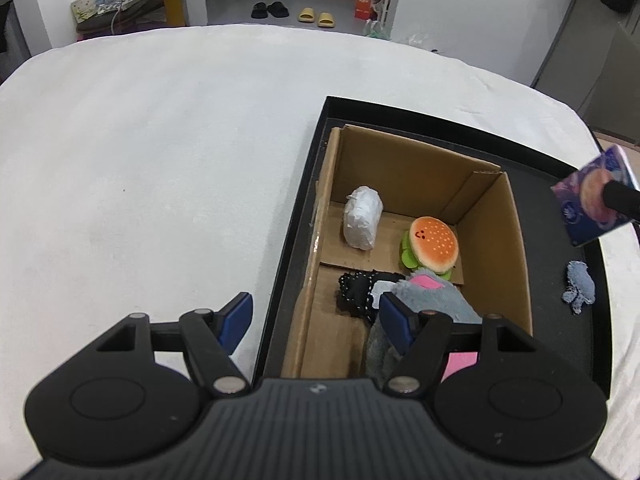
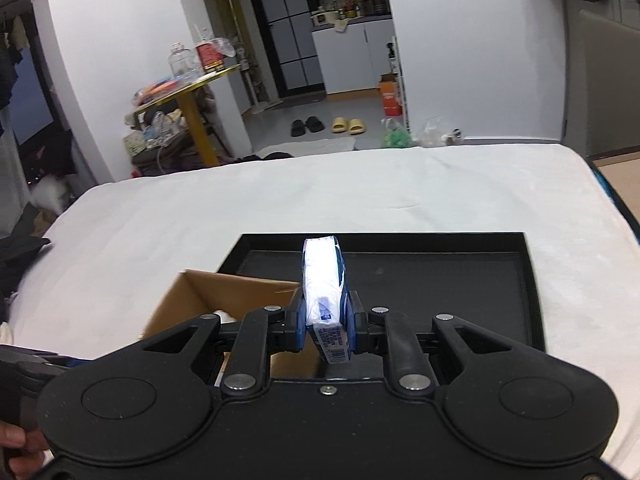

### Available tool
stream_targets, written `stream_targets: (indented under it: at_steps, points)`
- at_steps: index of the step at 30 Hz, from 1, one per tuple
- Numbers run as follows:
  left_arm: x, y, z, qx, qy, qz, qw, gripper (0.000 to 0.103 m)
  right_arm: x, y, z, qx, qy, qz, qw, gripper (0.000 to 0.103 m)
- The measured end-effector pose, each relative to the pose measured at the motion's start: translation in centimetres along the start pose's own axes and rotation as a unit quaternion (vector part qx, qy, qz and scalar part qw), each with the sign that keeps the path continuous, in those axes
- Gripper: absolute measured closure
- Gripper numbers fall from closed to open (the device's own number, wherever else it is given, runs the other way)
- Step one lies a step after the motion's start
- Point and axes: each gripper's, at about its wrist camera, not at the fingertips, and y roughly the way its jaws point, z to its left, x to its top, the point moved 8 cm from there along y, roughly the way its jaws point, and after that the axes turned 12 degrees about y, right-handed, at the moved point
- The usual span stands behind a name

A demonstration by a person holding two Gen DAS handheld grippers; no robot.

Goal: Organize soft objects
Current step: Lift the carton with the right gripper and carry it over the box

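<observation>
A cardboard box (image 1: 496, 216) stands in a black tray (image 1: 304, 184) on a white-covered table. In the box lie a white wrapped bundle (image 1: 362, 218), a burger plush (image 1: 434, 244), a black dotted item (image 1: 356, 292) and a grey and pink plush (image 1: 436, 296). My left gripper (image 1: 316, 316) is open and empty above the box's near left corner. My right gripper (image 2: 325, 326) is shut on a tissue pack (image 2: 323, 276), held above the tray (image 2: 440, 280) beside the box (image 2: 224, 292). The pack also shows at the right edge of the left wrist view (image 1: 592, 196).
A small blue denim scrap (image 1: 579, 286) lies in the tray right of the box. The white table cover (image 1: 140, 160) spreads wide to the left. Beyond the table are slippers (image 1: 316, 16), a cluttered yellow-legged table (image 2: 188, 92) and a kitchen doorway.
</observation>
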Motion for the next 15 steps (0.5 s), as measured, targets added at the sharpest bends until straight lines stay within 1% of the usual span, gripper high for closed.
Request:
stream_targets:
  at_steps: [6,9,11,12,14,15]
  points:
    - [-0.2,-0.5,0.0,-0.018,-0.001,-0.008,0.9998,0.04,-0.6,0.3,2.0,0.011,-0.001,0.016,1.0,0.084]
    - [-0.4,-0.8,-0.3,-0.037,0.0,-0.013,0.9992,0.046,-1.1,0.4,3.0,0.015,-0.003,0.025,1.0,0.084]
    - [-0.4,-1.0,-0.4,-0.039,0.006,-0.018,0.9991,0.052,-1.3,0.4,3.6,0.017,-0.005,0.029,0.999,0.084]
    - [-0.5,-1.1,-0.3,-0.041,0.005,-0.019,0.999,0.054,-1.4,0.5,3.9,0.018,-0.006,0.031,0.999,0.084]
    - [-0.7,-1.1,-0.1,-0.046,-0.001,-0.017,0.9988,0.061,-1.6,0.7,4.5,0.017,-0.011,0.035,0.999,0.084]
    - [-0.9,-1.0,0.0,-0.049,-0.004,-0.015,0.9987,0.063,-1.8,0.8,4.7,0.017,-0.013,0.038,0.999,0.084]
